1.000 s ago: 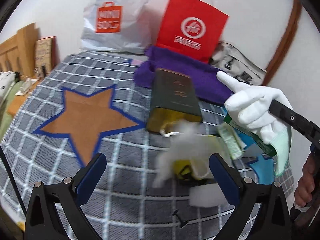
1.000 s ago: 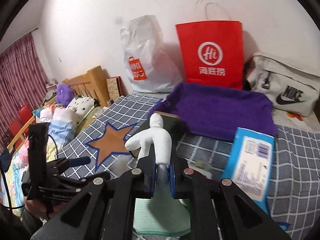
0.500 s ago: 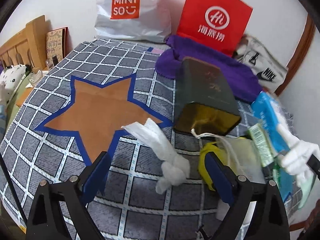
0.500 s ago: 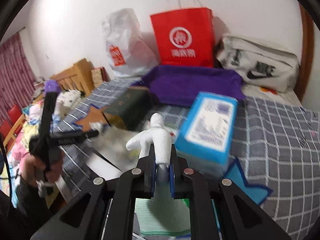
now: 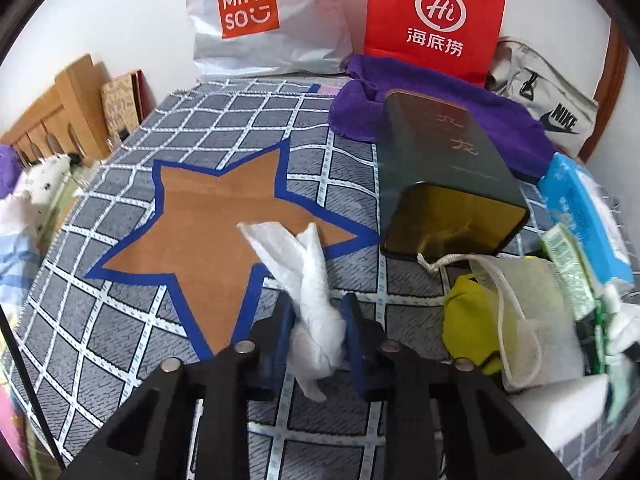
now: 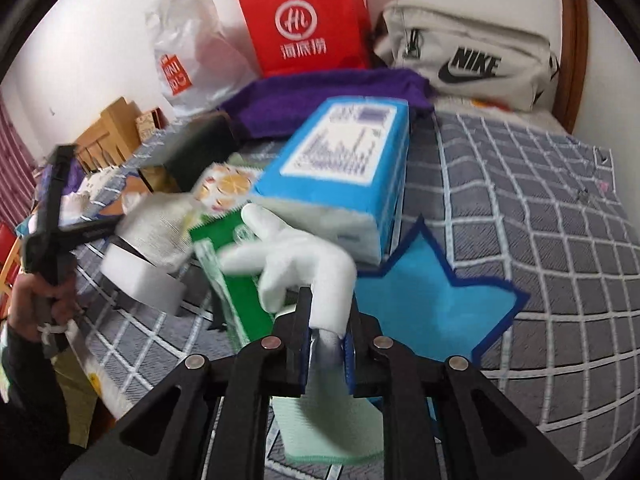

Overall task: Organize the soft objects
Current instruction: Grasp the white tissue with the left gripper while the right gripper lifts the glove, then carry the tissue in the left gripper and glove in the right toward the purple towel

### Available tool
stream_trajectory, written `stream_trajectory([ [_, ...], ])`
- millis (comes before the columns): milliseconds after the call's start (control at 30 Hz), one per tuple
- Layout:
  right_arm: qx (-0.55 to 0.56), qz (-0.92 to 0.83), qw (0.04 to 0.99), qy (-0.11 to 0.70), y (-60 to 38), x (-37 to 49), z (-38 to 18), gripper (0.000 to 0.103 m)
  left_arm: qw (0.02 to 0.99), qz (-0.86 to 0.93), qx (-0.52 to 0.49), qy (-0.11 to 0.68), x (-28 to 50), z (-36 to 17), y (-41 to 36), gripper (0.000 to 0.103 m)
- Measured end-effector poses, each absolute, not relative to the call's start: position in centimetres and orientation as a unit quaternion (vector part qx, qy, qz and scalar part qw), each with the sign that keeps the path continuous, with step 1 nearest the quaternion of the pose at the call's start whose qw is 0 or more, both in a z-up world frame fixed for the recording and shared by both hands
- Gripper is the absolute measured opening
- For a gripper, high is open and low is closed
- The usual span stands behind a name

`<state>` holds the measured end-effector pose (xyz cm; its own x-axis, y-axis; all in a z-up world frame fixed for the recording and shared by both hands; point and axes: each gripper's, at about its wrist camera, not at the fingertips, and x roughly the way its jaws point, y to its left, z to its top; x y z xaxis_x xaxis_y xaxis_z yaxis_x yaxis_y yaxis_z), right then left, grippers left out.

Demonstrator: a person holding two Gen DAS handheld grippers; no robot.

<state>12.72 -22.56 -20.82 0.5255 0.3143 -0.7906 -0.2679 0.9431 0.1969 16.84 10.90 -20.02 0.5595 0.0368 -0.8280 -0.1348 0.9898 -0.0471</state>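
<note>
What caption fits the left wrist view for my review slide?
Left gripper shut on a knotted white plastic bag above the star-patterned bedspread, dark box and drawstring pouch to its right.

MINISO plastic bag (image 5: 264,20), NIKE pouch (image 6: 468,66)

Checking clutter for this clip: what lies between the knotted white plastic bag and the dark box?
In the left wrist view only bare checked blanket lies between the white plastic bag, clamped in the left gripper, and the dark box.
</note>
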Motion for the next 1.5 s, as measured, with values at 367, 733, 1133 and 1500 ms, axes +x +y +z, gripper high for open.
stream_trajectory([
  [367, 0.048, 0.199, 0.876, 0.437, -22.6, 12.0, -20.0, 0.01, 0.884, 0.043, -0.068, 0.461, 15.8, -18.4, 10.9, 0.021],
  [733, 0.046, 0.198, 0.895, 0.396, -23.2, 11.2, -15.6, 0.01, 0.893, 0.032, -0.062, 0.444, 14.9, -14.3, 9.0, 0.021],
  [1133, 0.04, 0.183, 0.915, 0.357, -23.4, 13.2, -10.2, 0.01, 0.897, -0.048, -0.076, 0.432, 15.4, -9.5, 5.7, 0.021],
  [1500, 0.023, 0.169, 0.929, 0.327, -21.8, 18.2, -6.5, 0.01, 0.904, -0.069, -0.057, 0.417, 20.2, -6.6, 4.3, 0.021],
])
